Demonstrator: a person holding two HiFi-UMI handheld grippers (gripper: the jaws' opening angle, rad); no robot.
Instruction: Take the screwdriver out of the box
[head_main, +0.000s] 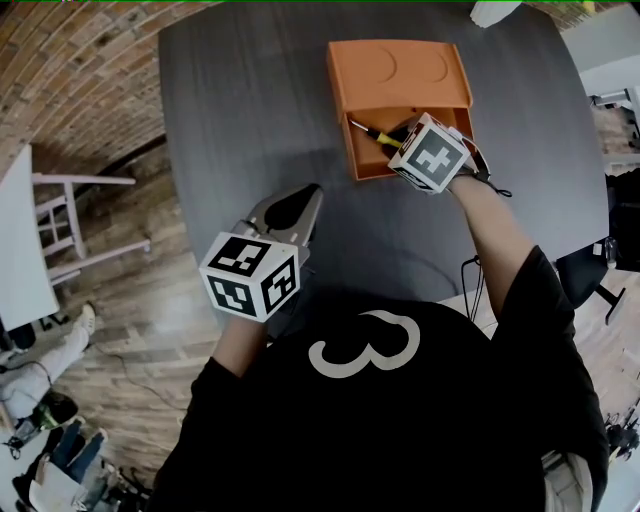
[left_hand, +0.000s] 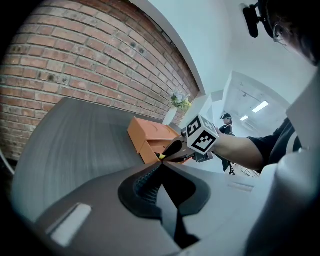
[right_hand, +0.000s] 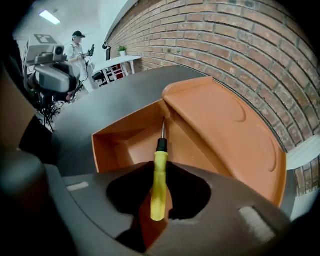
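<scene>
Yellow-handled screwdriver (right_hand: 159, 195) is clamped by right hand-held gripper (right_hand: 159, 169) inside box (right_hand: 110, 150); left hand-held gripper (left_hand: 161, 167) is clenched, empty.

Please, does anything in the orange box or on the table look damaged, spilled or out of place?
Nothing stands out. The screwdriver lies in the open box, intact, between the jaws of the right hand-held gripper.

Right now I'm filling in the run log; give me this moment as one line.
right gripper: jaws astride screwdriver handle, grip unclear | screwdriver: in box | left gripper: shut, empty
</scene>
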